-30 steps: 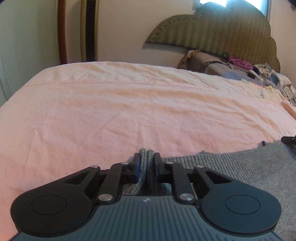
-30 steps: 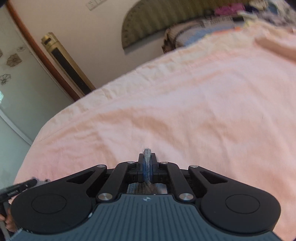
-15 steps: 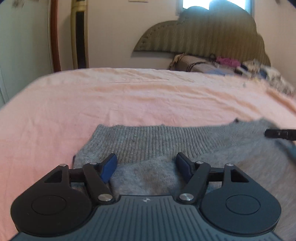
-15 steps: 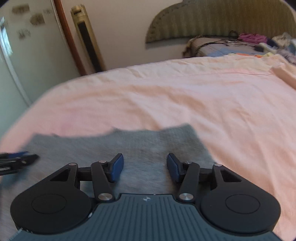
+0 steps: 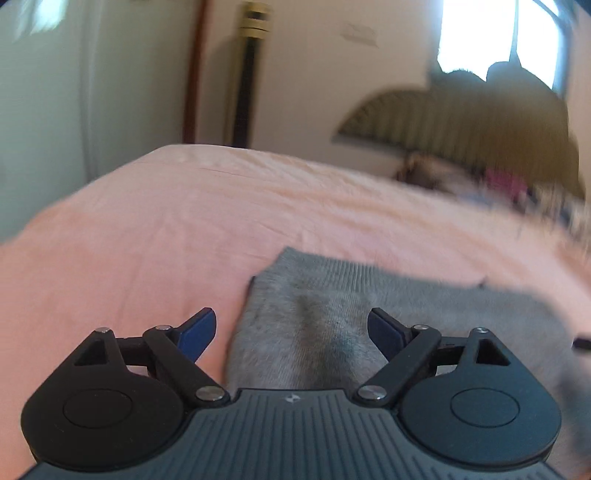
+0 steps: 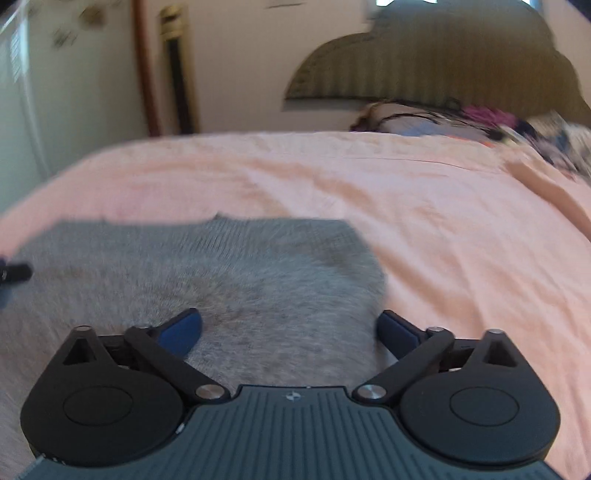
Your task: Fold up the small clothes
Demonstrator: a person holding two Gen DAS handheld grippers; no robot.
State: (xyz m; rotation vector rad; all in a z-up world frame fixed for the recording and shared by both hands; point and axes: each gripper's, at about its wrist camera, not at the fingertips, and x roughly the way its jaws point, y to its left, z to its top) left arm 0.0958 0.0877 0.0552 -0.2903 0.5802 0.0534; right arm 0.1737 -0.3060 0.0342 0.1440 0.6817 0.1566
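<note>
Both tongs, left gripper [image 5: 291, 328] and right gripper [image 6: 288, 328], have just been opened, empty; the grey knitted garment [image 6: 229, 273] is released, and perhaps is snagged if skimmed.

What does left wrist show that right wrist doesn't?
Only the left wrist view: the bright window above the headboard, the grey knit garment's left edge and ribbed corner, and the left gripper, jaws wide with nothing between them.

Only the right wrist view: the garment's right edge against the sheet, and the right gripper, also open and empty.

Both: the garment lying flat on the pink bedsheet, the striped headboard, the pile of clothes by it, and the other gripper's tip at the frame edge.
</note>
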